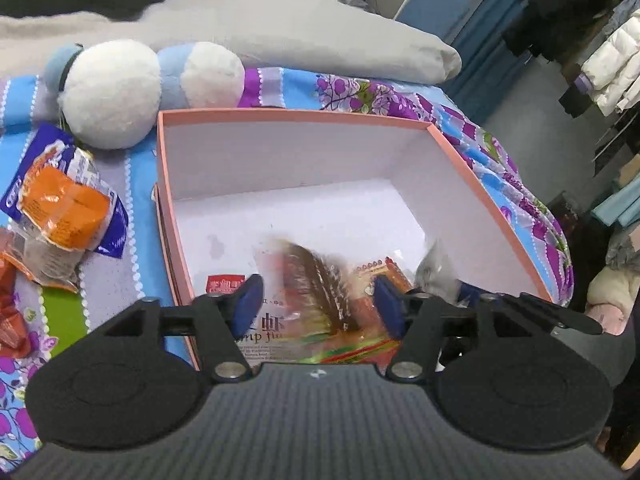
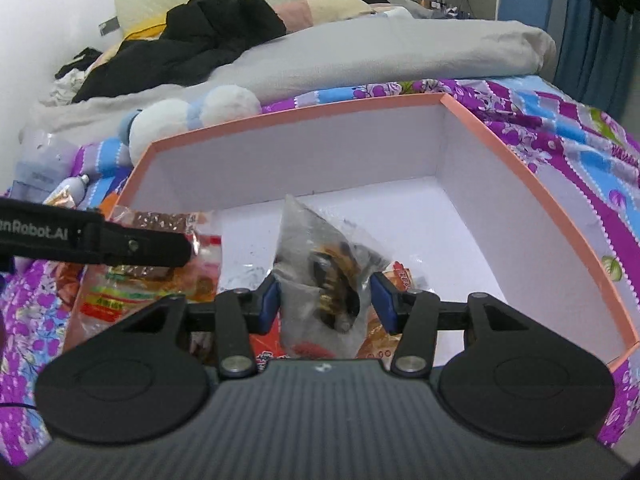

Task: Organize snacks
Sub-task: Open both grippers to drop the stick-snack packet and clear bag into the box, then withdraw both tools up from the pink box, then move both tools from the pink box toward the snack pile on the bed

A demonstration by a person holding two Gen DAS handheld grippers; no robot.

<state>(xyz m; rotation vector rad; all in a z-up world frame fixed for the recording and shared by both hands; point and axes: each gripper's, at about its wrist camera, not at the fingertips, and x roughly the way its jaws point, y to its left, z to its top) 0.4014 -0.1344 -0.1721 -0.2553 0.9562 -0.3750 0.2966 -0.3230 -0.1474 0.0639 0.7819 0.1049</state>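
Both grippers are over the pink box (image 1: 500,208) on the bed, and this is the drop-off step. The left gripper (image 1: 318,304) has its jaws spread wide; a blurred brown snack pack (image 1: 316,280) sits between them, touching neither pad, apparently released into the near corner. The right gripper (image 2: 325,300) has a clear bag (image 2: 320,256) of dark snacks between its pads; the left pad looks in contact, but whether it is truly pinched cannot be told. More packs (image 1: 60,216) wait on the bedspread left of the box, beside a plush toy (image 1: 116,88). Next call, likely: right lets go inside the box, then both lift clear and head for the loose packs.
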